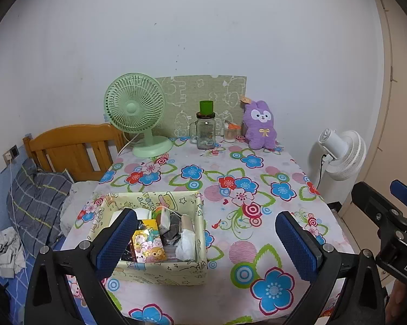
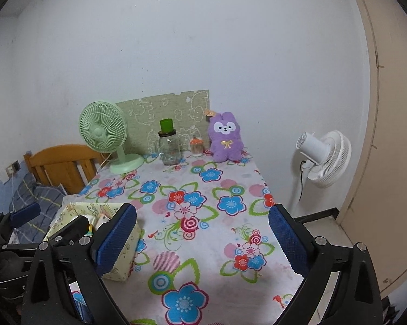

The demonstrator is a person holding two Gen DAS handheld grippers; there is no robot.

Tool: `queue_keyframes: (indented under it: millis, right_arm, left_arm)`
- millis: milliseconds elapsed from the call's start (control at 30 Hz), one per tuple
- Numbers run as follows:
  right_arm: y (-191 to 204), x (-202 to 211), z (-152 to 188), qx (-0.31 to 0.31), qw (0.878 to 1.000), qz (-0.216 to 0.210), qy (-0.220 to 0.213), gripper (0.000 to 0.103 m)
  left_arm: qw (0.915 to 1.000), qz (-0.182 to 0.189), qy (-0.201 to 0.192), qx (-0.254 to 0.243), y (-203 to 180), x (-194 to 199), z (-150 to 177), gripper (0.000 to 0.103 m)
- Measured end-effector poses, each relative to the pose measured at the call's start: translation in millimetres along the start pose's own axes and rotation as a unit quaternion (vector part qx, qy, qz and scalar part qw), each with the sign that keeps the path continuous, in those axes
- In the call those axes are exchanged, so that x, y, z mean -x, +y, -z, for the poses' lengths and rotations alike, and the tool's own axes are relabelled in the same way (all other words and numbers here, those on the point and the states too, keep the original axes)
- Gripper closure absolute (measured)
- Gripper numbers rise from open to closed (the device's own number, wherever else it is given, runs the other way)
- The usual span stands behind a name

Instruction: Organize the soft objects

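Both grippers, left (image 1: 206, 241) and right (image 2: 202, 239), are held wide open and empty; the far plush (image 1: 259, 126) must be reached next, likely for the box (image 1: 160, 270).

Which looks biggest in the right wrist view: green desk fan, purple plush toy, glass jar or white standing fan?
1. Green desk fan and white standing fan: about alike; the white one stands beyond the table, so its true size is unsure.
2. Purple plush toy.
3. Glass jar, smallest.
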State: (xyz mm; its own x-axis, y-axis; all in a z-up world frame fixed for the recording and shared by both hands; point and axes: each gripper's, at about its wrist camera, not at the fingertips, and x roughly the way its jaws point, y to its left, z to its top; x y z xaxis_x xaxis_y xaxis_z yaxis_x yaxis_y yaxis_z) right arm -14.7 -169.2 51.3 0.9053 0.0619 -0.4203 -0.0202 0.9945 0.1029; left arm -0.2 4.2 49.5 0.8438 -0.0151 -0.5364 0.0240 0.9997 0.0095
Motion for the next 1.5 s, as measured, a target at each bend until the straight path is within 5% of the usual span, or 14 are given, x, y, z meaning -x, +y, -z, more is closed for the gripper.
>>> queue_keyframes:
  millis: [1500]
  right_arm:
    - [9.4, -18.4, -0.7, 0.018, 1.0, -0.009, 0.019, 0.003]
  left_arm:
    - [0.9997, -0.012, -0.004, 0.021, 11.4, -7.7, -3.0, 0.0]
